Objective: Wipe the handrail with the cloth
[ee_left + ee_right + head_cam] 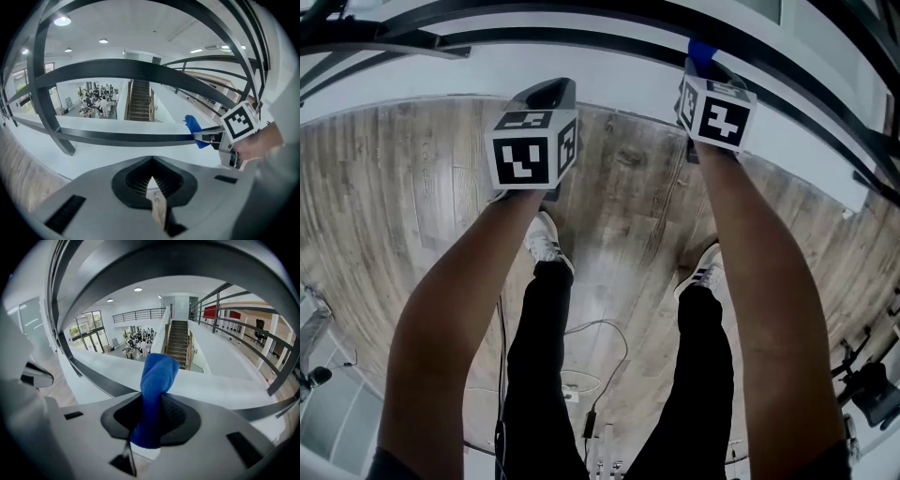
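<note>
Okay, right gripper [151, 426] is clamped on the one blue cloth [157, 378]: fleecy, twisted, poking out past the jaws, close under the dark handrail [187, 263]. Left gripper [152, 182] is closed on nothing, alongside. I see railing bars crowding ahead and wood floor [412, 187] open below.

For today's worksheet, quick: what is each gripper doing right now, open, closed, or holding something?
Left gripper: closed, nothing between its jaws.
Right gripper: closed on the blue cloth.

Black trousers [542, 375], white trainers [543, 238] with dark stripes
</note>
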Action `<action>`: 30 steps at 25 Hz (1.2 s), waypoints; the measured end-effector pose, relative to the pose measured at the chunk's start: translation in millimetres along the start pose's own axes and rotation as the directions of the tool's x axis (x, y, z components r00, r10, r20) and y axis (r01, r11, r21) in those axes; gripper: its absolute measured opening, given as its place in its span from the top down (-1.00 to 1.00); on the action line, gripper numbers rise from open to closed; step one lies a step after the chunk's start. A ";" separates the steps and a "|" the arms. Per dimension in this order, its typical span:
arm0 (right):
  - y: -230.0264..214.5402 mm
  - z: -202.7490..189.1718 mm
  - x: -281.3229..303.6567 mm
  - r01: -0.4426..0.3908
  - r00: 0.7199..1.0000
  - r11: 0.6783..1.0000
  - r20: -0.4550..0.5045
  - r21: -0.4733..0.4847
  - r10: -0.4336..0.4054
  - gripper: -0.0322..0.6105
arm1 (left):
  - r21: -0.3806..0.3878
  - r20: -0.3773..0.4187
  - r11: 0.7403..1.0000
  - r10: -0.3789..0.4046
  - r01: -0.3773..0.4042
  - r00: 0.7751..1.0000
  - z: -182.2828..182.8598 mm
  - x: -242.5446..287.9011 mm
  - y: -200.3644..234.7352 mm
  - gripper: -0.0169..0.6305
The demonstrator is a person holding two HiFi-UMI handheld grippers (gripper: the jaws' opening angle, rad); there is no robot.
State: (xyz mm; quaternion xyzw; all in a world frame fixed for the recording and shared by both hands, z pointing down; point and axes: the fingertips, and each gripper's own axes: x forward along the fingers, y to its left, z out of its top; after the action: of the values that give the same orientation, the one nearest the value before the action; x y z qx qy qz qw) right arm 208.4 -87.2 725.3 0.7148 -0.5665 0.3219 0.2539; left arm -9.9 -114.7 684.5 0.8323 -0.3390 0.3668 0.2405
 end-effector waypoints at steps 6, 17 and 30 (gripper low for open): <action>-74.2 -16.5 -16.6 0.010 1.000 0.999 0.014 0.035 -0.011 0.56 | 0.018 -0.022 0.999 -0.028 0.028 0.999 0.1 21.8 -71.3 0.94; -204.0 -51.8 -52.0 0.036 0.998 0.996 0.039 0.080 -0.039 0.56 | 0.077 -0.044 0.993 -0.081 0.084 0.996 7.3 64.4 -200.4 0.94; -381.5 -102.2 -102.3 0.114 0.993 0.985 0.012 0.130 -0.117 0.56 | 0.144 -0.056 0.975 -0.161 0.168 0.985 27.2 115.9 -363.1 0.94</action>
State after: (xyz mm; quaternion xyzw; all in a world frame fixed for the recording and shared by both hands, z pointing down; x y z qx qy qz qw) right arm 546.7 140.8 717.3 0.7645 -0.5045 0.3358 0.2197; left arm 329.4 60.3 702.3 0.8647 -0.2355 0.3880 0.2152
